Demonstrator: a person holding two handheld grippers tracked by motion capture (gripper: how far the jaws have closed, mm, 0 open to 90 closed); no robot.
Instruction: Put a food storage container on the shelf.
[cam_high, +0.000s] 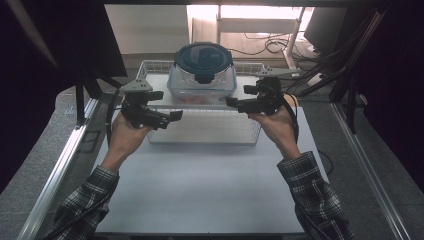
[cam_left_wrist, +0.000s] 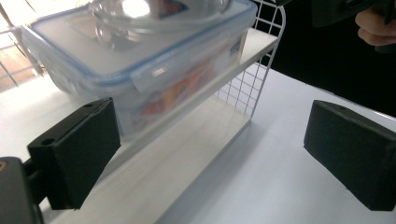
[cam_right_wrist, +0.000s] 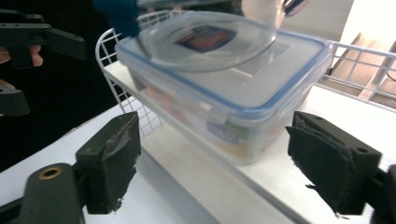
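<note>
Both grippers hovering with jaws spread wide and nothing between them: left gripper (cam_high: 176, 115) at the left end of the white wire shelf rack (cam_high: 150, 70), right gripper (cam_high: 231, 102) at its right end, each pointing inward at the clear lidded food container (cam_high: 202, 86). Sitting on the rack's upper white shelf between the two grippers, apart from both, with a round dark-lidded glass container (cam_high: 204, 61) resting on its blue-trimmed lid. Standing under it all, a white table (cam_high: 200, 185), with plaid-sleeved forearms coming in from the near edge.
</note>
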